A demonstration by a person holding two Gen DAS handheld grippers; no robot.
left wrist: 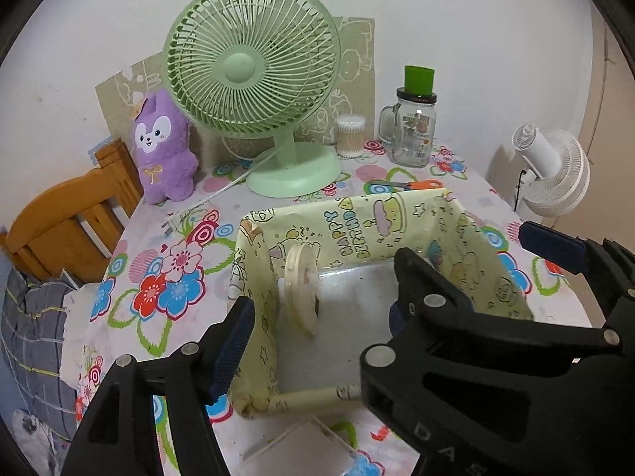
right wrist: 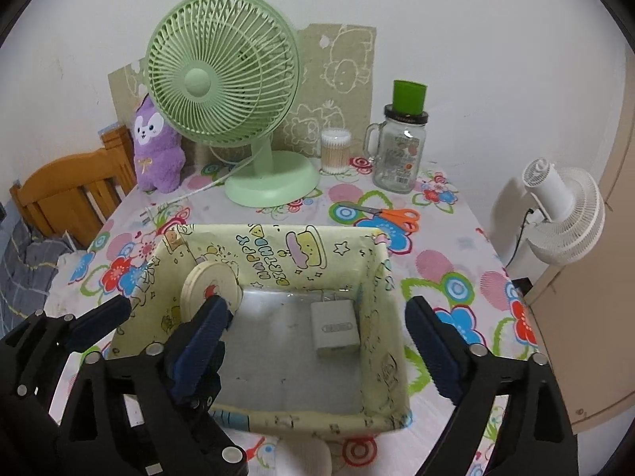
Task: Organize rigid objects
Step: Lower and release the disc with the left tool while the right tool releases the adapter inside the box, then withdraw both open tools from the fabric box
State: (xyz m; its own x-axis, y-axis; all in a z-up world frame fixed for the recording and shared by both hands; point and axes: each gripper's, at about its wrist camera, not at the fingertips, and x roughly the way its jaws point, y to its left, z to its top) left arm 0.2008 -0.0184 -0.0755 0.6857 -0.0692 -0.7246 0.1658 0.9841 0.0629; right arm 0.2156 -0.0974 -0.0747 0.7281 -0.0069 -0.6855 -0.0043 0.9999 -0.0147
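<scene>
a: both grippers sit nearest the lens. left gripper [left wrist: 325,297]: fingers spread, nothing between the pads. right gripper [right wrist: 317,329]: fingers spread wide, nothing pinched.

b: surface?

a: table [right wrist: 448,261] under a floral cloth, set against a white wall. open-topped box [right wrist: 278,238], lined with yellow birthday-print paper, stands near the front edge. inside it: round cream disc [right wrist: 210,283] leaning upright against the left wall; white charger block [right wrist: 335,327] lying flat on the floor toward the right wall. the two are apart.

b: behind the box?

a: green desk fan [right wrist: 222,79], purple plush toy [right wrist: 156,150], tub of cotton swabs [right wrist: 334,150], glass jar [right wrist: 399,154] with a green cup [right wrist: 409,95] on its lid, orange-handled scissors [right wrist: 387,214] lying flat.

b: anything hidden?

a: in the left wrist view the right gripper's finger covers the charger block. the left gripper's inner finger overlaps the disc's lower edge in the right wrist view; contact cannot be determined.

b: edges and clearance?

a: wooden chair [right wrist: 71,194] at the left edge, white fan [right wrist: 563,214] beyond the right edge. bare cloth lies between the box and the rear items.
</scene>
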